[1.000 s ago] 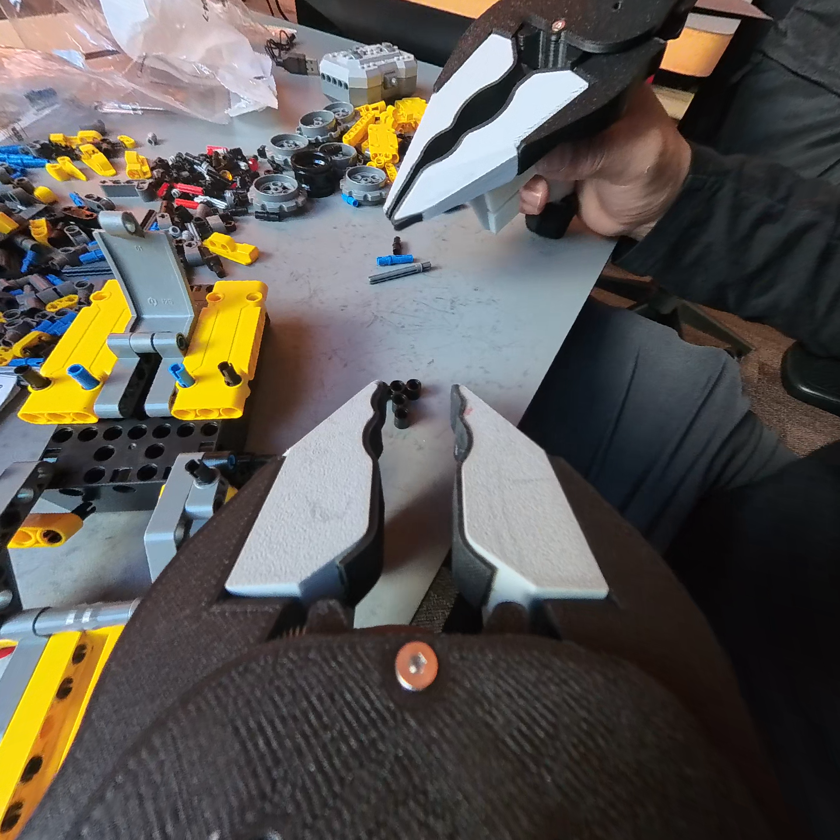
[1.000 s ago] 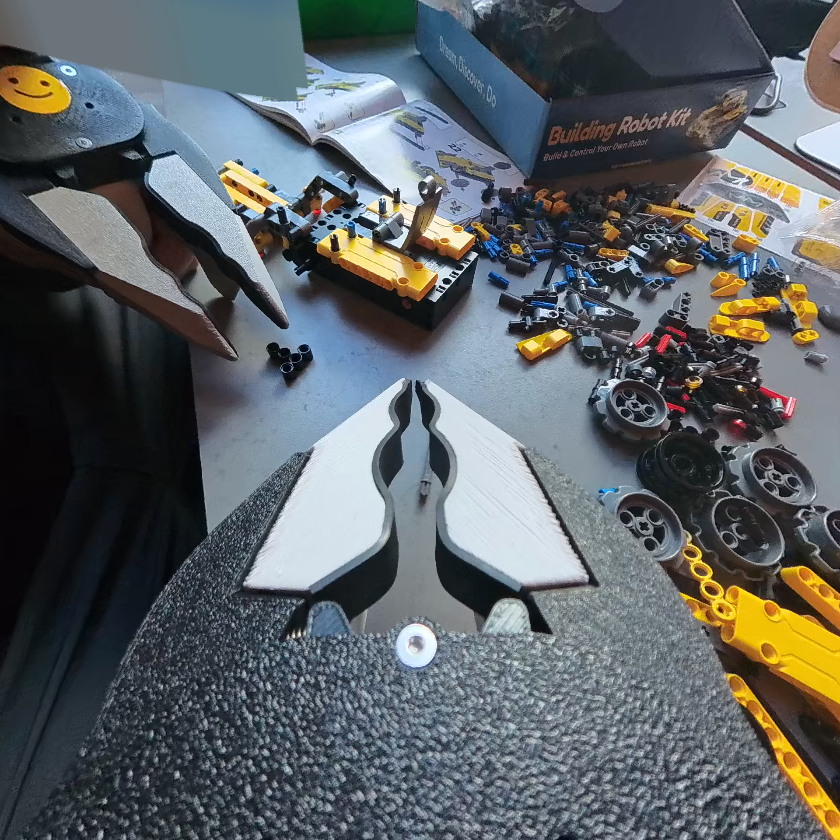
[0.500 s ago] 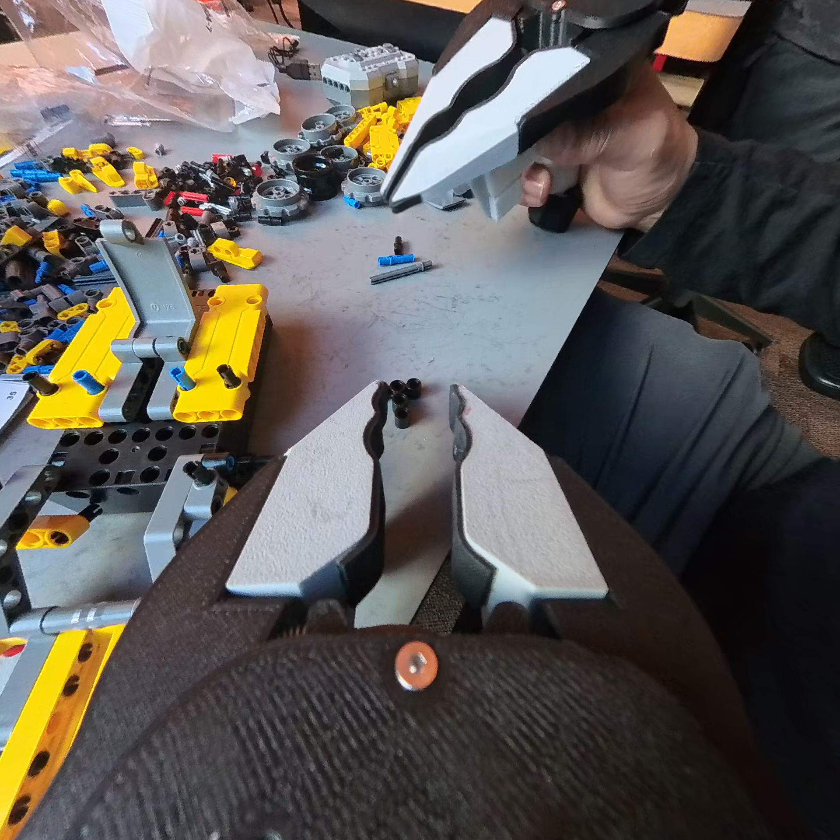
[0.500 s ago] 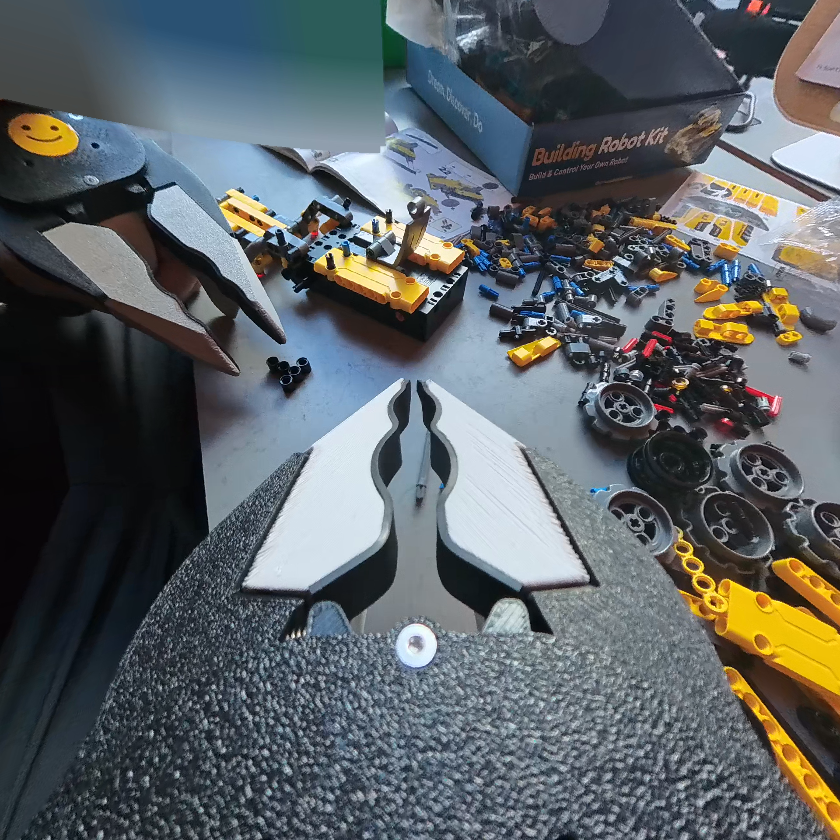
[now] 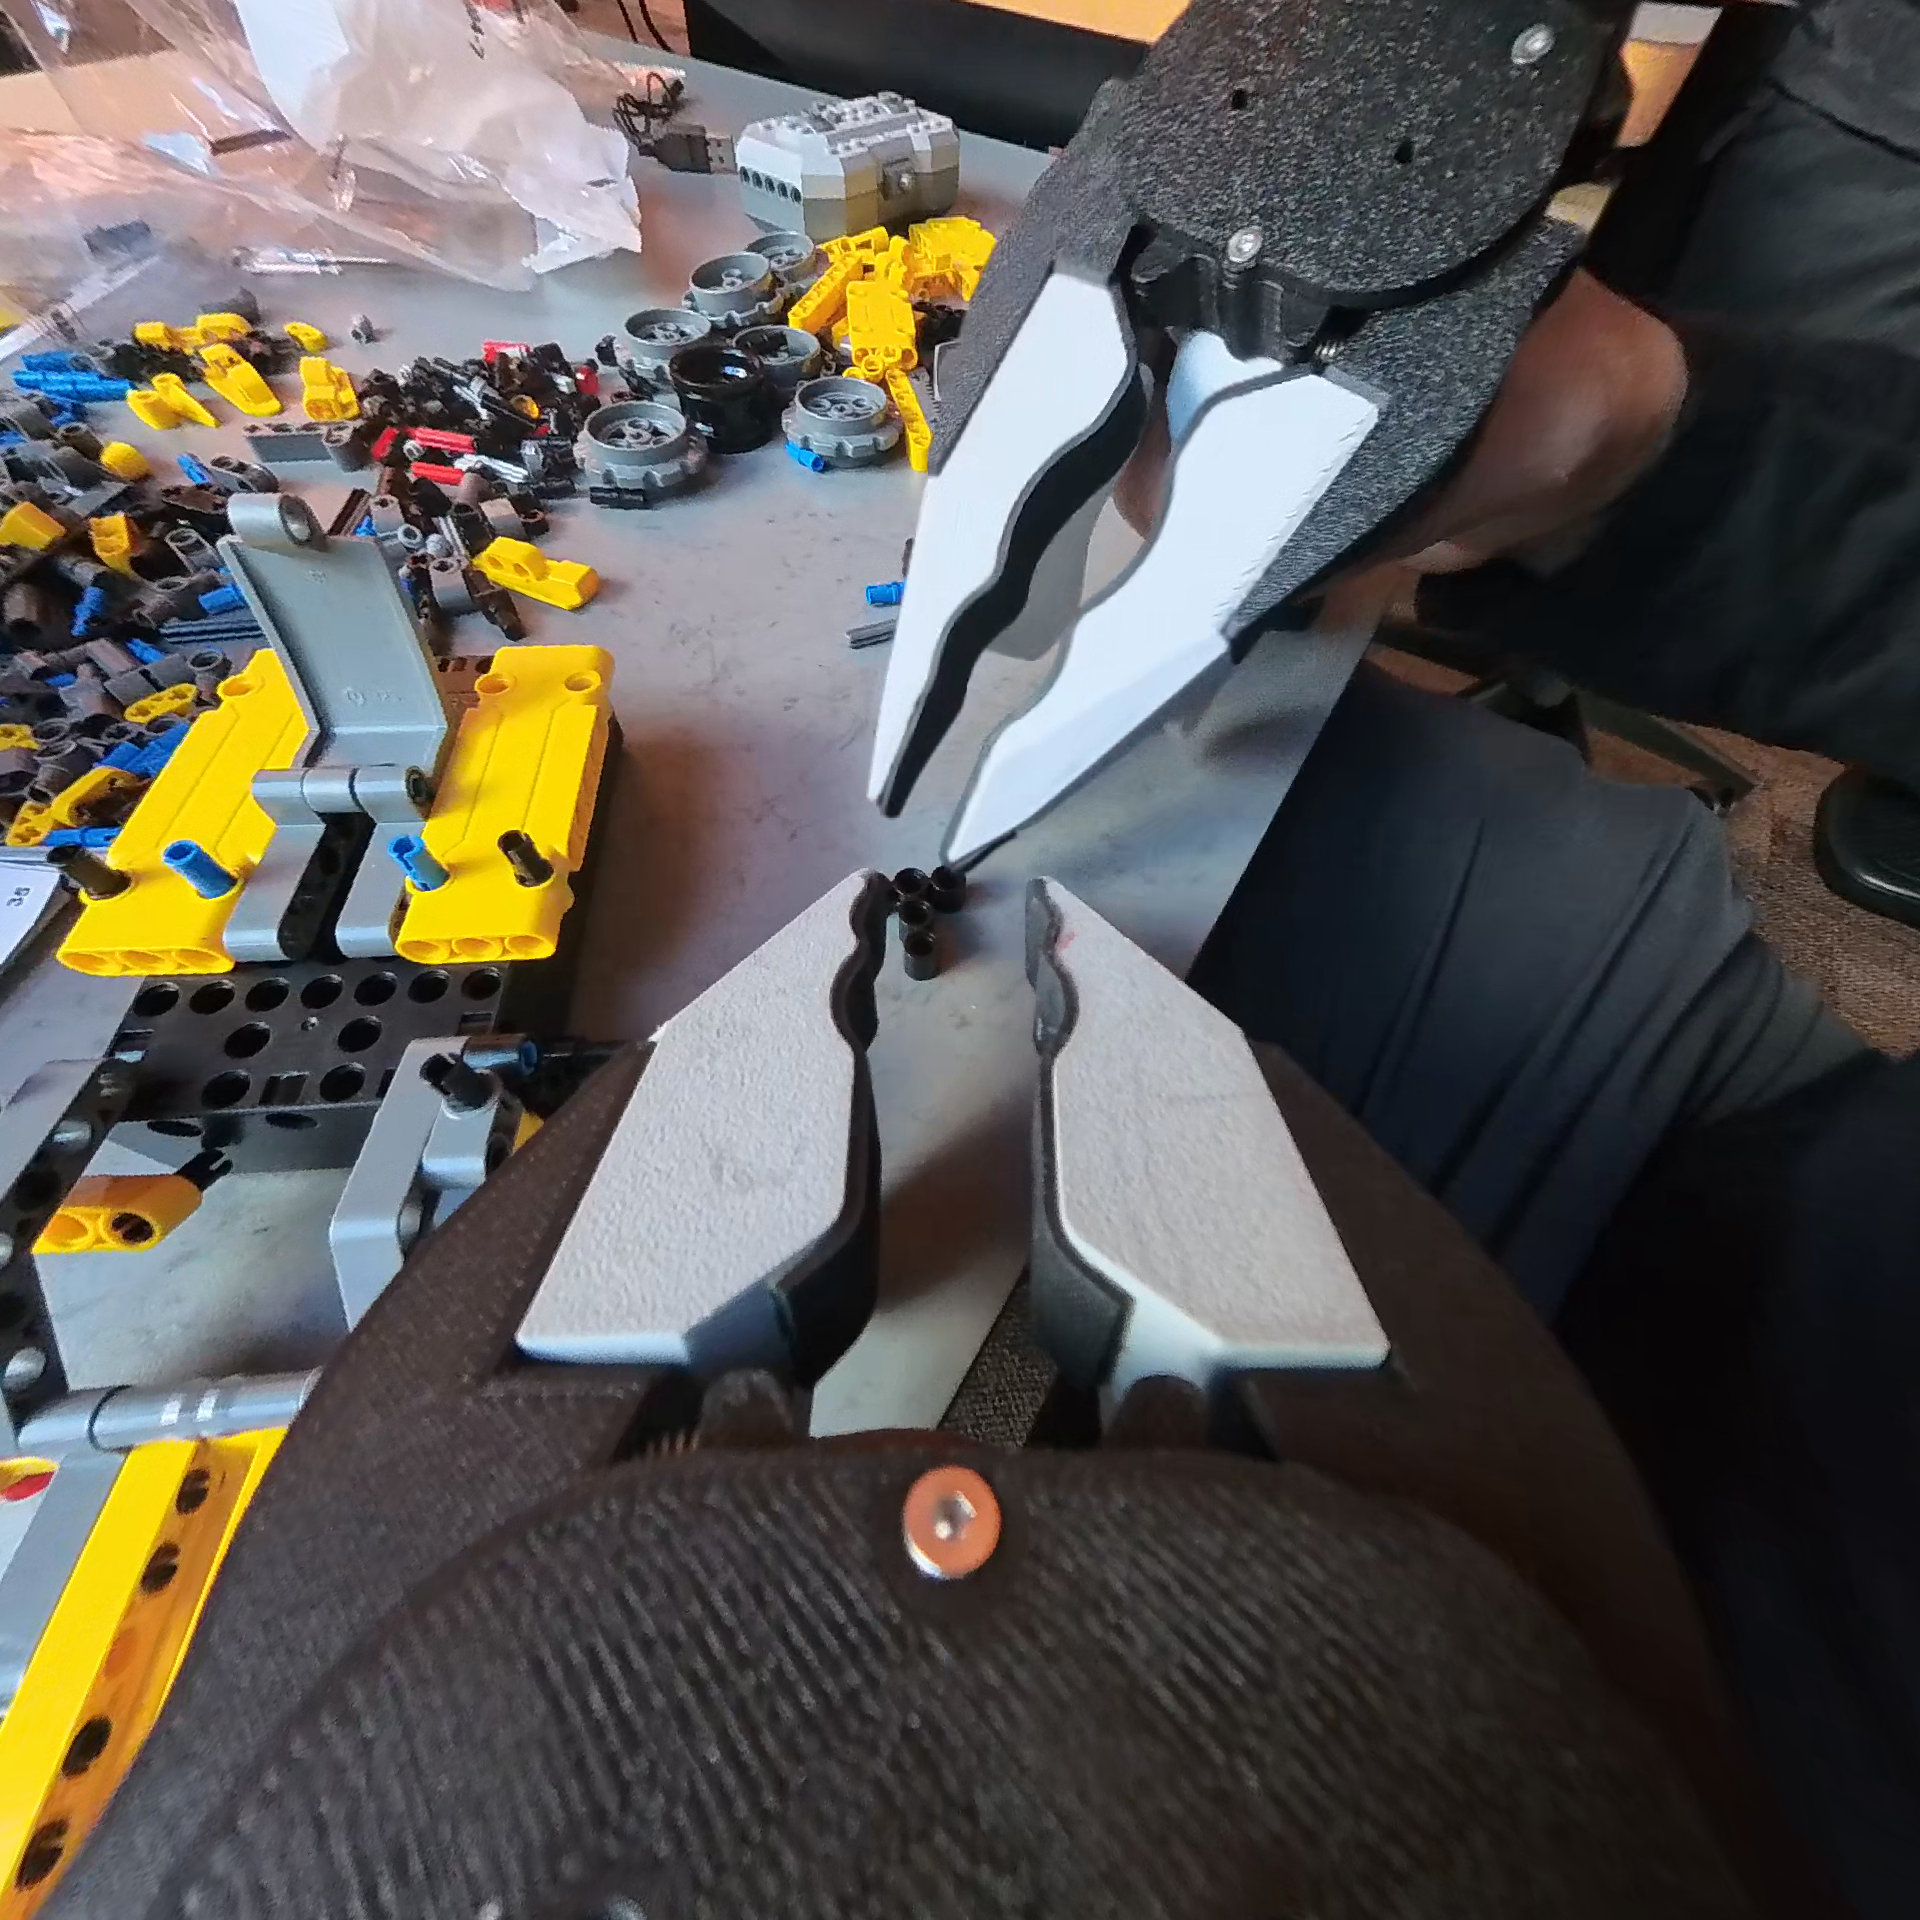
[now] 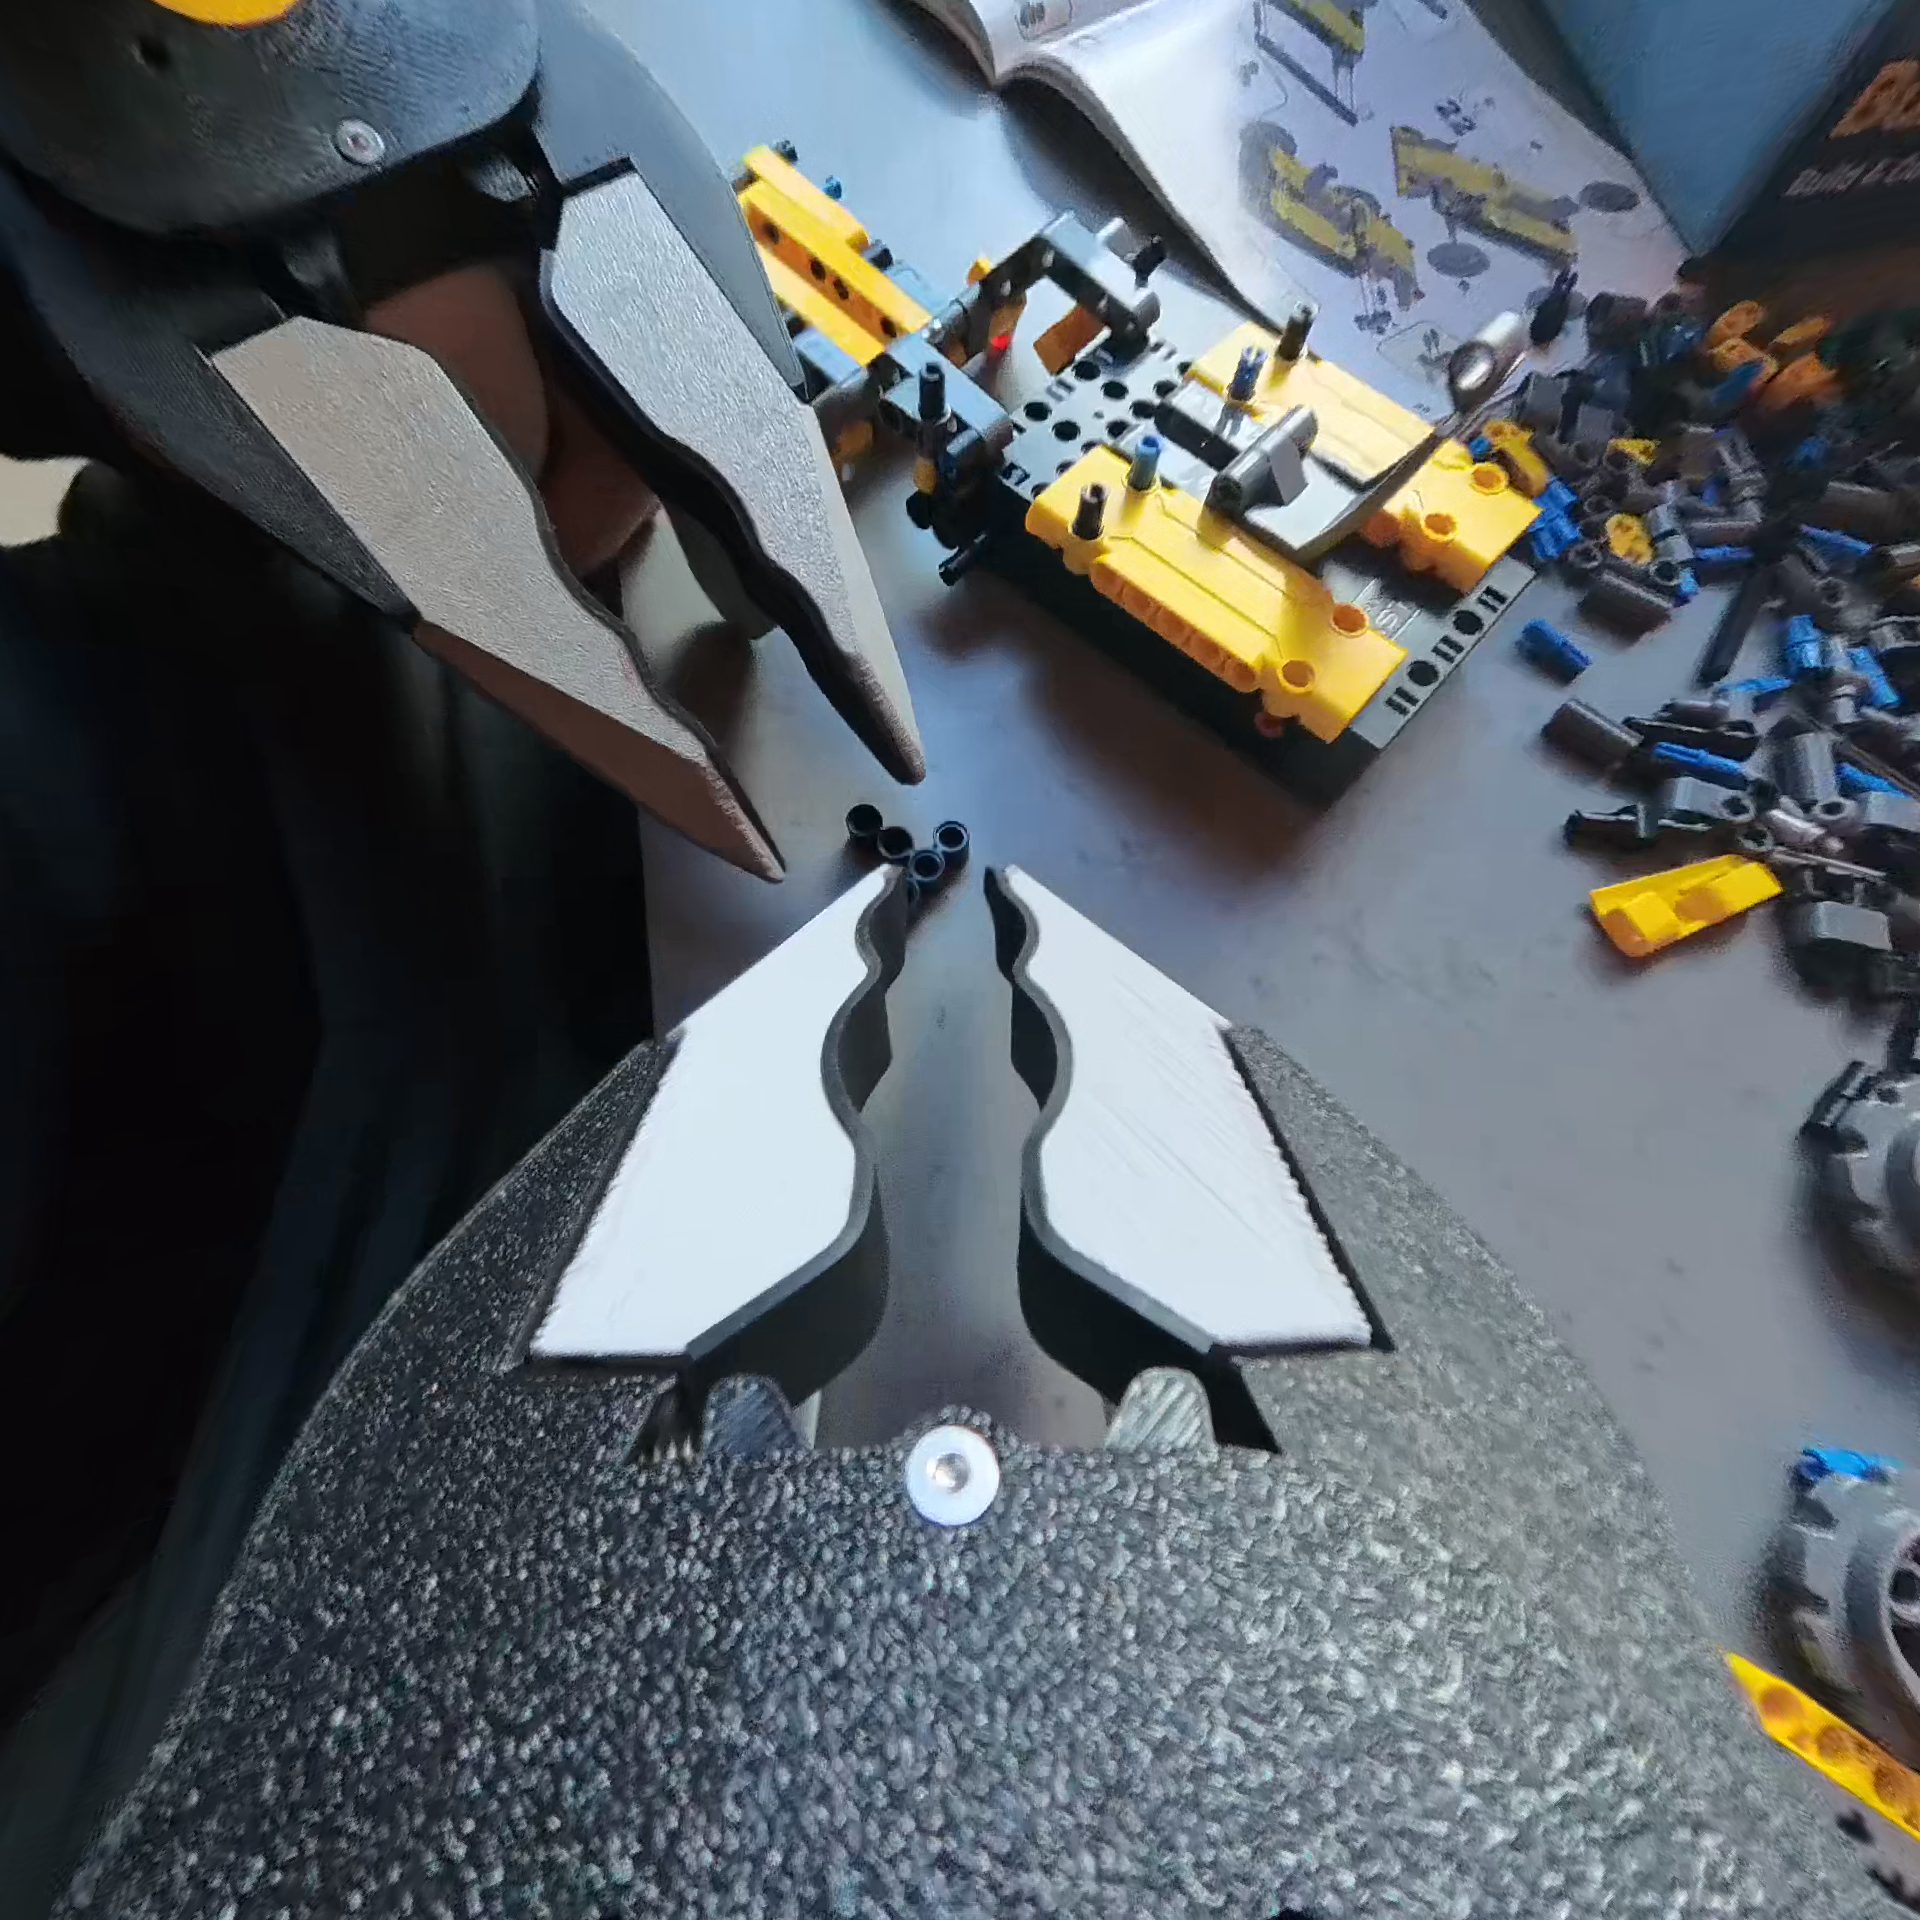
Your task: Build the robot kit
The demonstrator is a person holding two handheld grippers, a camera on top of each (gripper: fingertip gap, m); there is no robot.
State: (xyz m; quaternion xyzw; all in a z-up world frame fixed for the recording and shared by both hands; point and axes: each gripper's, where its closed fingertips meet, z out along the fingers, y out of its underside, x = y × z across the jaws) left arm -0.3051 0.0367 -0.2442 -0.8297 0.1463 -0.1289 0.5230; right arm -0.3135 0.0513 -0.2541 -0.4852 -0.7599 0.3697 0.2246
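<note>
A small cluster of black round connectors (image 5: 920, 920) lies on the grey table (image 5: 748, 665) near its edge. My left gripper (image 5: 951, 891) is open and empty, its tips on either side of the cluster. My right gripper (image 5: 925, 831) comes down from the upper right, open and empty, its tips just above the cluster. In the right wrist view the cluster (image 6: 906, 840) sits just ahead of my right gripper (image 6: 942, 878), partly behind its left tip. The left gripper (image 6: 842, 823) points at it from the upper left.
A partly built yellow, grey and black model (image 5: 343, 790) stands left of the cluster and also shows in the right wrist view (image 6: 1247, 540). Beyond it lie loose parts (image 5: 312, 416), grey wheels (image 5: 727, 374), plastic bags (image 5: 312, 125) and an open booklet (image 6: 1299, 156). A person's leg (image 5: 1507, 987) is past the table edge. The tips of both grippers are at nearly the same place.
My right gripper has moved from beside the wheels down to the black cluster and opened a little. My left gripper has stayed open at the cluster.
</note>
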